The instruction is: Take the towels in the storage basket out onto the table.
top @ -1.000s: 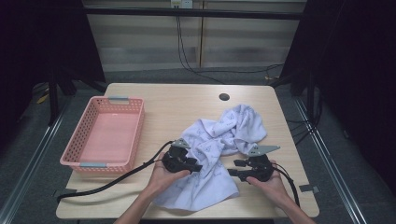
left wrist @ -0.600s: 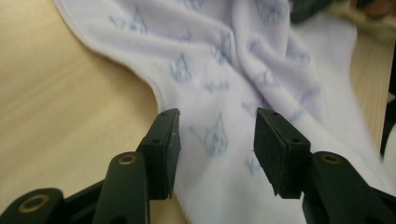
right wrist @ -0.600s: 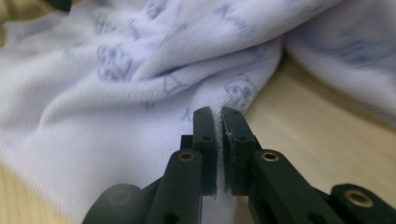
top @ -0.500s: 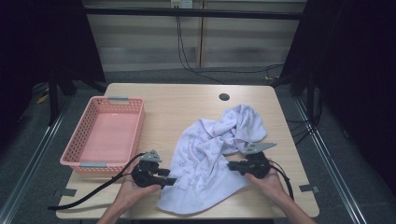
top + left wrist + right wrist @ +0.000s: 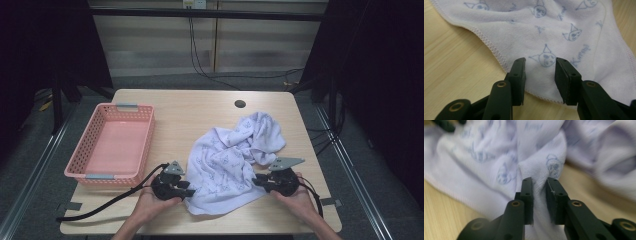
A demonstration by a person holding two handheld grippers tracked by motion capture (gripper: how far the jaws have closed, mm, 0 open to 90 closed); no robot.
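Pale wooden tabletop (image 5: 200, 112) carries a limp white terry towel printed with small blue cat faces (image 5: 230, 162), crumpled right of centre, well apart from the pink plastic mesh basket (image 5: 112, 145). You can expect it to be light, soft and floppy, sagging wherever unsupported, so take it by the stitched hem and corners. Your left gripper (image 5: 540, 75) has just been closing, its jaws spread over the near hem, pads not pressing. Your right gripper (image 5: 539, 192) has just been opening, yet pinches a raised fold. Blue lettering on the cloth is too blurred to read
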